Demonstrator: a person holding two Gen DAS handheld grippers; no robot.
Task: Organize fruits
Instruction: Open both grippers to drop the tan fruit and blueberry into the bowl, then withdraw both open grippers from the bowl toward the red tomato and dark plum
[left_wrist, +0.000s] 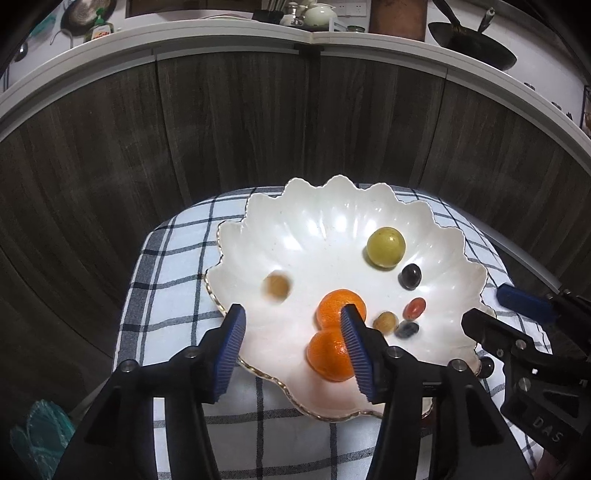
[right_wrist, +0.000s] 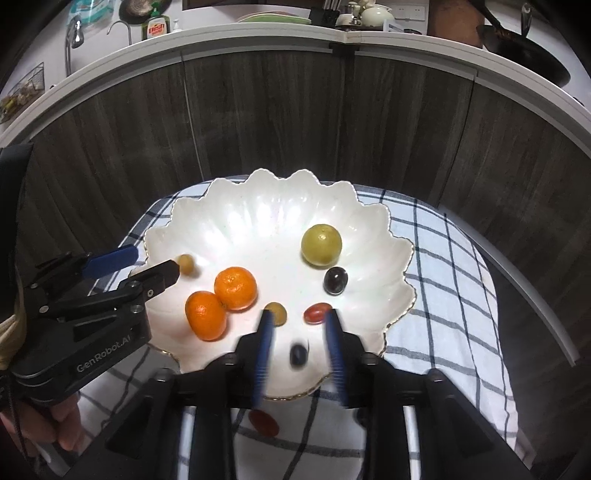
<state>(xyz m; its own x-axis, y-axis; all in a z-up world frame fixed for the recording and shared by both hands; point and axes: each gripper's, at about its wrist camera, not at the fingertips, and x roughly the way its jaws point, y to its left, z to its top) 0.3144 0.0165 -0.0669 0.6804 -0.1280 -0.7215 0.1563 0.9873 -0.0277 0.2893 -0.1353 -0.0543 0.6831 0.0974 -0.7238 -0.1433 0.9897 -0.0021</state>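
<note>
A white scalloped bowl (left_wrist: 321, 225) (right_wrist: 258, 206) on a checked cloth holds two oranges (left_wrist: 338, 308) (right_wrist: 235, 287), a yellow-green round fruit (left_wrist: 386, 246) (right_wrist: 321, 244), a dark grape (left_wrist: 410, 276) (right_wrist: 335, 280), a red cherry tomato (left_wrist: 415, 308) (right_wrist: 317, 312) and a small yellow fruit (left_wrist: 385, 322) (right_wrist: 277, 313). My left gripper (left_wrist: 293, 314) (right_wrist: 155, 260) stands open over the bowl's near left edge; a blurred small yellow fruit (left_wrist: 276, 286) (right_wrist: 185, 264) lies loose just beyond its tips. My right gripper (right_wrist: 299, 317) (left_wrist: 482, 305) is open too, with a blurred dark fruit (right_wrist: 298, 355) (left_wrist: 406, 329) between its fingers, untouched by the pads.
Another red tomato (right_wrist: 263, 422) lies on the checked cloth (right_wrist: 443, 295) in front of the bowl, and a dark fruit (left_wrist: 485, 365) sits beside the rim. Dark wood cabinet fronts (left_wrist: 240, 129) rise behind. A hand (right_wrist: 55, 424) holds the left gripper.
</note>
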